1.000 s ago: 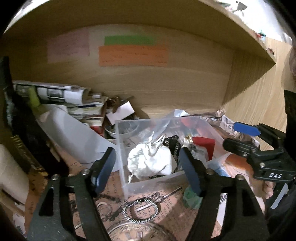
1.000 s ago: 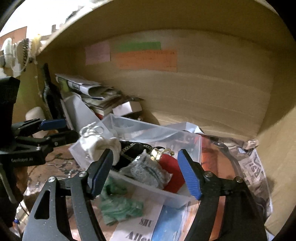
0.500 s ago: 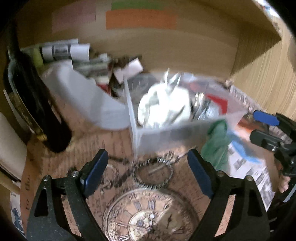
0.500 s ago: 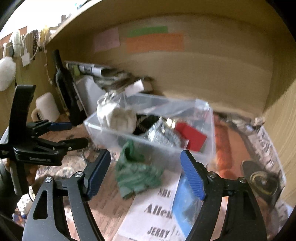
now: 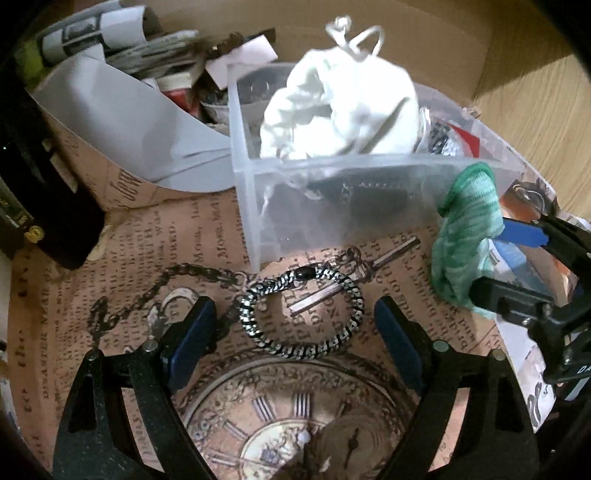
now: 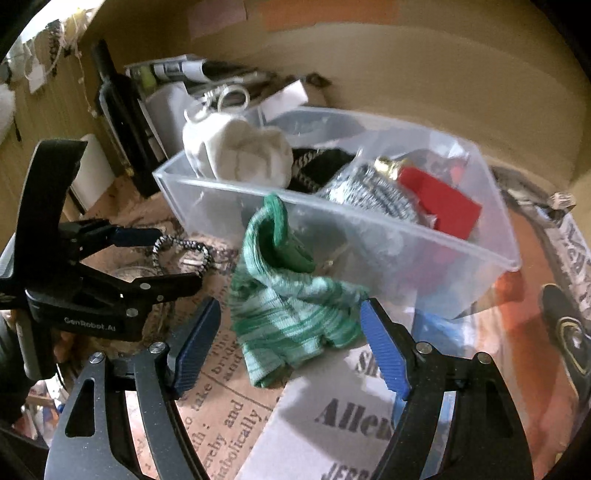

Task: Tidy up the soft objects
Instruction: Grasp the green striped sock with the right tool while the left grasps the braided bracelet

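- Left claw [image 5: 291, 332]: jaws spread wide, nothing between the blue pads; hovers over the printed paper lining of the shelf, above a clock-face print [image 5: 291, 421].
- Braided bracelet [image 5: 301, 312]: black-and-silver ring, lies flat on the lining between the left claw's fingertips and a little ahead of them. A dark chain [image 5: 155, 291] trails from it toward the left edge of the shelf.
- Right claw [image 6: 290, 345]: jaws apart, holding nothing; the blue pads flank the lower part of the green sock without visibly pressing it. Whether the right pad touches the fabric cannot be told.
- Green sock [image 6: 288, 291]: striped green knit, crumpled, rests on the lining just in front of the clear bin; its cuff stands up against the bin's near wall. In the left wrist view it shows at the bin's right front corner [image 5: 467, 236], beside the right claw's blue pad.
- Clear plastic bin [image 6: 369, 221]: sits mid-shelf, near the back wall, filled.
- White cloth pouch [image 6: 236, 151]: bunched, with drawstring loops on top, heaped at the bin's left end and rising above the rim.
- Silver mesh bundle [image 6: 369, 192] and red box [image 6: 439, 203]: in the bin's right part, touching each other.
- Dark bottle [image 6: 122, 122]: upright at the shelf's left side, near the back.
- Paper stack [image 5: 122, 33]: rolled and folded sheets in the back left corner, behind a curled grey sheet [image 5: 122, 122].
- Printed leaflet [image 6: 332, 417]: lies under the right claw, lettering partly readable.
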`<state>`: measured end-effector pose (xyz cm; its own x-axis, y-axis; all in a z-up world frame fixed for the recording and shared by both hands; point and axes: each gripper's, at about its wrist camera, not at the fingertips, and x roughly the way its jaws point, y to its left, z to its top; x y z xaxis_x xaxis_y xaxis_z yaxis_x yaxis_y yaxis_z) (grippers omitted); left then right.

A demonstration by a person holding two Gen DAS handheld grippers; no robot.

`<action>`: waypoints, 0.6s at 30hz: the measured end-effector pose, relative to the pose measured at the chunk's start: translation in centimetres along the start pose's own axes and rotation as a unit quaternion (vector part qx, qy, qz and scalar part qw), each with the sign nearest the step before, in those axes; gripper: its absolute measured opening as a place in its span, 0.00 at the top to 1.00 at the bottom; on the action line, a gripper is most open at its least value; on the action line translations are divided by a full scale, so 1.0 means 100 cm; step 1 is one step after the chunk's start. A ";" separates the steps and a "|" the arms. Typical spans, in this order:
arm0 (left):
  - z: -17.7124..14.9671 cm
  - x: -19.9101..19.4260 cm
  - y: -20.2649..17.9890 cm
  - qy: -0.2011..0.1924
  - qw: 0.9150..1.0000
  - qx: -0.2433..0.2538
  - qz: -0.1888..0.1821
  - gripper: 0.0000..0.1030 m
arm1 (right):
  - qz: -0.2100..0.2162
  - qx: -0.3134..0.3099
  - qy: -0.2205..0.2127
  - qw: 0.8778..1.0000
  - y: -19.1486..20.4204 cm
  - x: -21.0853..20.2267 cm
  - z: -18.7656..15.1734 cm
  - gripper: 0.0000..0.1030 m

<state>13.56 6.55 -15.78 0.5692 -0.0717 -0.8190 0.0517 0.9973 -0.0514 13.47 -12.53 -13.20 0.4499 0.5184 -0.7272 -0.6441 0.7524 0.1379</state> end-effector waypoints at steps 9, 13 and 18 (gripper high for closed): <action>0.003 0.010 -0.008 -0.019 1.000 0.013 0.012 0.32 | -0.010 -0.014 0.013 1.000 0.002 0.011 -0.003 0.45; 0.000 0.006 -0.009 -0.026 1.000 0.011 0.008 0.43 | -0.015 -0.026 0.010 0.999 0.007 0.010 -0.006 0.58; -0.010 -0.005 -0.012 -0.032 0.999 0.012 -0.001 0.56 | -0.011 -0.022 0.004 1.000 0.007 0.005 -0.010 0.67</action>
<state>12.41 5.37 -15.90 0.6208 -0.0759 -0.7803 0.0725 0.9966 -0.0393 12.68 -12.17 -14.15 0.4587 0.4988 -0.7354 -0.6608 0.7447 0.0930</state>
